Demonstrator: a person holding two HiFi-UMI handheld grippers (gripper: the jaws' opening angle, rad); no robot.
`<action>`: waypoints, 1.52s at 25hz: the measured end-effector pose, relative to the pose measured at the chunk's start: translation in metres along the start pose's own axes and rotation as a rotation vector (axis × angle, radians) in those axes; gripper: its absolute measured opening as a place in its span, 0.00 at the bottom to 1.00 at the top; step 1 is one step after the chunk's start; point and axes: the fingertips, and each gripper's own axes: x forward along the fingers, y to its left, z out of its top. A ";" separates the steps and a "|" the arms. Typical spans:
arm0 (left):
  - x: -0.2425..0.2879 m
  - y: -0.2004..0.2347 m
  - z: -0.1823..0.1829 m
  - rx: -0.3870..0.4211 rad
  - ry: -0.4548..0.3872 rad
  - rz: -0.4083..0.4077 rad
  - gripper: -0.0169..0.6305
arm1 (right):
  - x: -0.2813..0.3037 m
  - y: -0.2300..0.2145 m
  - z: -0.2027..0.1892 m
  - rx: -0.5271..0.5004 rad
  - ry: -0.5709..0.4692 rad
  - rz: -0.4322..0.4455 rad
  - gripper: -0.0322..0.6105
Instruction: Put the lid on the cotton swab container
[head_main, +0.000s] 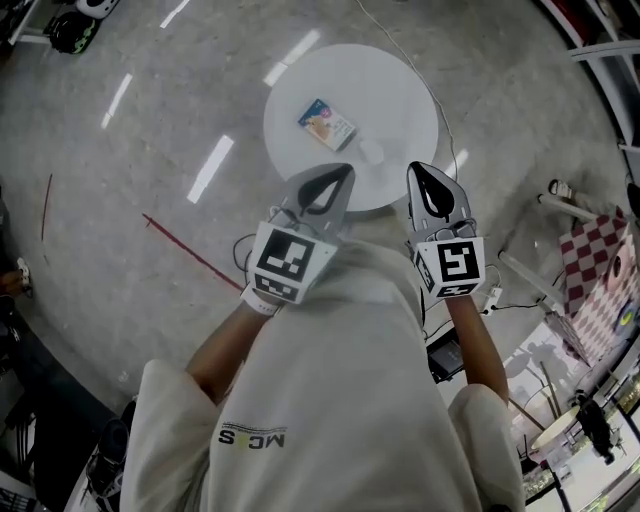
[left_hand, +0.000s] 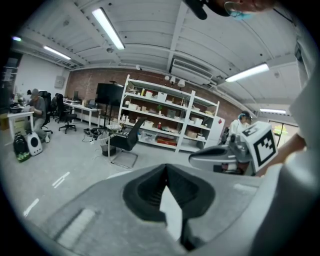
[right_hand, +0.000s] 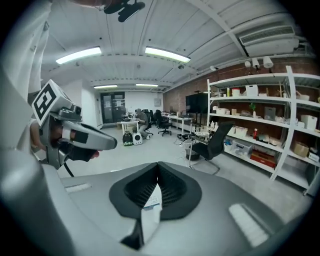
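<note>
The cotton swab container (head_main: 327, 124), a small box with a colourful label, lies on the round white table (head_main: 400, 90). A small clear lid (head_main: 372, 152) rests just to its right, nearer me. My left gripper (head_main: 344, 171) and right gripper (head_main: 419, 168) are held close to my chest at the table's near edge, short of both objects. Both are shut with nothing between their jaws. In the left gripper view the left gripper's (left_hand: 166, 169) jaws meet over a sliver of table. A bit of the container's label (right_hand: 152, 202) shows through the slit below the right gripper's (right_hand: 158, 166) tips.
Polished grey floor surrounds the table, with a red line (head_main: 190, 250) at the left and a thin cable (head_main: 440, 110) running past the table. A checkered cloth (head_main: 595, 260) lies at the right. Shelving (left_hand: 170, 115) and an office chair (left_hand: 125, 142) stand far off.
</note>
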 end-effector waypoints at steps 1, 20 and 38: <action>-0.001 -0.002 0.001 0.002 -0.005 -0.004 0.02 | -0.003 0.003 0.001 -0.003 -0.005 0.003 0.05; -0.016 -0.018 0.001 0.005 -0.058 0.001 0.02 | -0.034 0.011 0.014 0.013 -0.063 -0.004 0.05; -0.014 -0.015 0.000 -0.020 -0.045 0.006 0.02 | -0.027 0.003 0.008 0.022 -0.036 -0.004 0.05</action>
